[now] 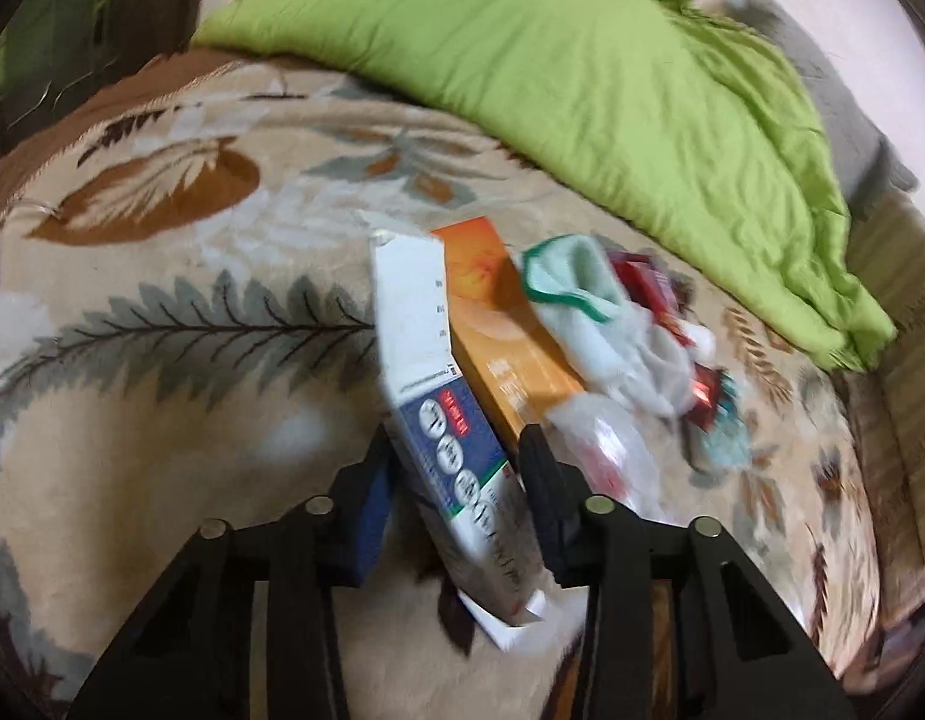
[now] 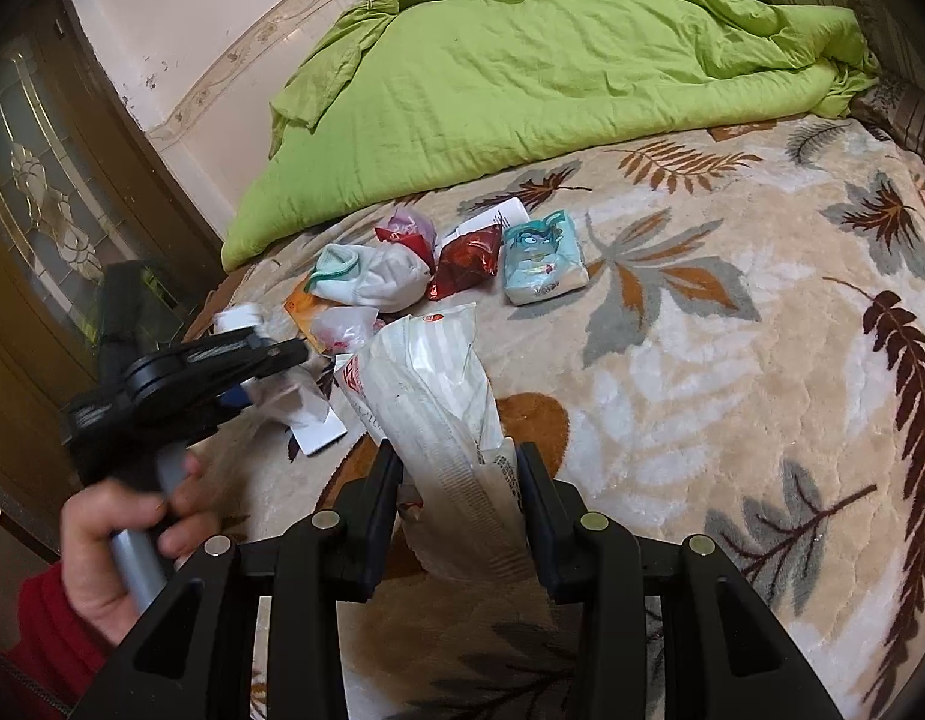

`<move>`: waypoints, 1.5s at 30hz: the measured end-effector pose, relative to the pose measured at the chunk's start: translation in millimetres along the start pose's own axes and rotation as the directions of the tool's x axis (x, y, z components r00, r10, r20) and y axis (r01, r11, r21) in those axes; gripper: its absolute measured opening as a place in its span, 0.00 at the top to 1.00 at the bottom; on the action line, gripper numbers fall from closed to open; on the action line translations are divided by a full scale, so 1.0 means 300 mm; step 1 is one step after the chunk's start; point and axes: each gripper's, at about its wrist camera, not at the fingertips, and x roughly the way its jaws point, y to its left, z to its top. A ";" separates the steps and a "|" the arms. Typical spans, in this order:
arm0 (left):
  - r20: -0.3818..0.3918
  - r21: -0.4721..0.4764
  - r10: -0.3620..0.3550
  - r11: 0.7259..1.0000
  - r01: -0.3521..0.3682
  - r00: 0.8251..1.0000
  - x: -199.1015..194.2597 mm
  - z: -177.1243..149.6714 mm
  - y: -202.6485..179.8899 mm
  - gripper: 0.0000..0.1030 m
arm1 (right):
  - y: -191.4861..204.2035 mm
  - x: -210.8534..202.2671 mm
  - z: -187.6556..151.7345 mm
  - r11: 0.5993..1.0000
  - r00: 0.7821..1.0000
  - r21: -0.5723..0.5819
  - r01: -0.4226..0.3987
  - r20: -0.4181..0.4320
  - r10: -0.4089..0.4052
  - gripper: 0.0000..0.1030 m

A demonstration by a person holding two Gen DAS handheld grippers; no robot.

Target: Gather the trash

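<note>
left gripper (image 1: 456, 462) has its jaws pinching one blue-white carton (image 1: 444, 420), red label too blurred to read, lifted just over the leaf-print blanket (image 1: 162, 330). right gripper (image 2: 459, 468) jaws pinch one white plastic bag (image 2: 438, 396), print unreadable. beyond: 1 orange box (image 1: 504, 330), 1 white sock (image 2: 366, 276), 2 red wrappers (image 2: 465, 261), 1 tissue pack (image 2: 540, 264) w/ cartoon face, then green duvet (image 2: 522, 78).

L wrist cam: low, close over bed blanket (image 1: 162, 420), facing 12 o'clock toward green quilt (image 1: 552, 90). R cam: higher; both share trash pile (image 2: 402, 264).
</note>
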 end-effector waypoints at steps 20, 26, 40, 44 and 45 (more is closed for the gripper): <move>0.175 0.199 -0.148 0.974 0.112 0.973 -0.441 -0.189 0.015 0.66 | 0.115 -0.108 -0.013 0.984 0.985 -0.087 0.152 0.092 -0.144 0.60; 0.172 0.213 -0.163 0.969 0.125 0.971 -0.500 -0.235 0.043 0.66 | 0.149 -0.189 -0.026 0.982 0.981 -0.100 0.162 0.126 -0.150 0.60; 0.109 0.193 -0.112 0.977 0.089 0.988 -0.353 -0.260 0.063 0.65 | 0.119 -0.138 -0.037 0.984 0.986 -0.123 0.131 0.119 -0.117 0.60; 0.095 0.157 -0.121 0.982 0.105 0.988 -0.309 -0.234 0.078 0.65 | 0.095 -0.136 -0.028 0.990 0.990 -0.103 0.101 0.110 -0.089 0.60; 0.096 0.148 -0.122 0.983 0.108 0.988 -0.301 -0.231 0.082 0.65 | 0.090 -0.134 -0.026 0.991 0.991 -0.098 0.091 0.106 -0.080 0.60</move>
